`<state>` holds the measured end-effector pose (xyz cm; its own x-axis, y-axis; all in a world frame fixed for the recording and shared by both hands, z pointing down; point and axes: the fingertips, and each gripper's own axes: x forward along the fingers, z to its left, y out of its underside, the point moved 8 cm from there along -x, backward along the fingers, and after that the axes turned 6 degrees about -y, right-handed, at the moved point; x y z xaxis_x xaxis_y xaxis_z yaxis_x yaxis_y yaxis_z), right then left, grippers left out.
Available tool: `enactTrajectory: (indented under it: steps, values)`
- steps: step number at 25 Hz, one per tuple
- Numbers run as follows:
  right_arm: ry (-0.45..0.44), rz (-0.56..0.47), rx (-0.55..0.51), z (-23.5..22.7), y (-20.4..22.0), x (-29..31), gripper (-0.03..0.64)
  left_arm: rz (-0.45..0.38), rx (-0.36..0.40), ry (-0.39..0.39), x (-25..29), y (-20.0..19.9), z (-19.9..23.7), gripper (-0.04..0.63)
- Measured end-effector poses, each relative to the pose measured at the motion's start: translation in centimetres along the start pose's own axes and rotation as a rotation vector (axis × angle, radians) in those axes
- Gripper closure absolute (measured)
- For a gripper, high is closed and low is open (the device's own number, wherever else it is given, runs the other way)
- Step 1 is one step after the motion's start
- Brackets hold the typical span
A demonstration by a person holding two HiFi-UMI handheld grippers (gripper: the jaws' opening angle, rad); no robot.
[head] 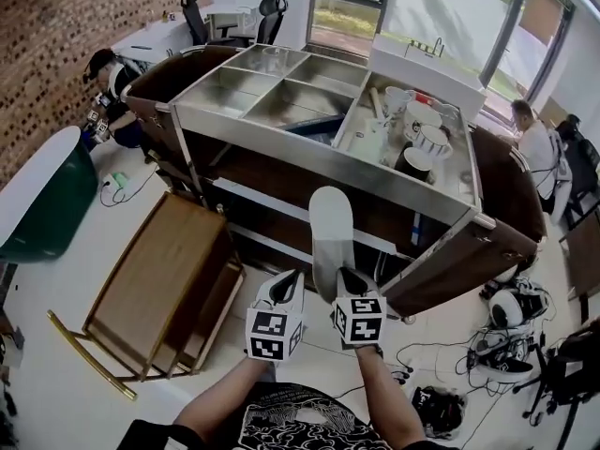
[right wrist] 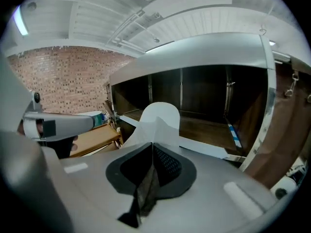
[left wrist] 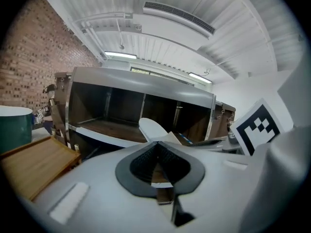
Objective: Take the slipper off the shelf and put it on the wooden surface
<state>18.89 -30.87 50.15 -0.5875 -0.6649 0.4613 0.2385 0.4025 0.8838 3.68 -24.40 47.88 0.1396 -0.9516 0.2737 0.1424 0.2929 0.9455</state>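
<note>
green tub: far left on the pale floor, dark green, white rim.
person at left: upper left by the brick wall, beside the shelf unit's end.
wooden surface: flat wooden board low on the floor, left of both tongs, in front of the shelf unit's left end; nothing lies on it.
left gripper: bottom centre, just left of the slipper, marker cube toward the camera. Its own view shows the jaw tips meeting, with nothing pinched between them. It does not touch the slipper.
slipper: white and grey, up in the air in front of the shelf's open front. Its long axis points away from the person, the rounded end farthest. The near end sits in the right tongs. It is well apart from the wooden surface, which is off to its left. Cannot tell if it brushes the shelf's white front edge.
right gripper: bottom centre, right of the left one. Its jaws are nearly together and clamped on the slipper's near edge, which bunches up between the pads in its own view.
shelf unit: big dark wood cabinet with a metal compartment top, its open dark shelves facing the person.
cups: white, in the right top compartment.
person at right: past the shelf's right end.
cables and gear: on the floor at lower right.
</note>
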Motion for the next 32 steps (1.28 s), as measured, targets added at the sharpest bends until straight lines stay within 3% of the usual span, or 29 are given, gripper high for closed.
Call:
enactTrajectory:
  steps: [17, 32]
  values:
    - [-0.260, -0.001, -0.088, 11.3, 4.7, -5.1, 0.604, -0.036, -0.008, -0.292, -13.9, 5.0, 1.8, 0.591]
    - [-0.577, 0.002, -0.239, 23.4, 3.1, -2.9, 0.604, -0.137, -0.114, -0.658, -24.4, 4.7, 9.1, 0.591]
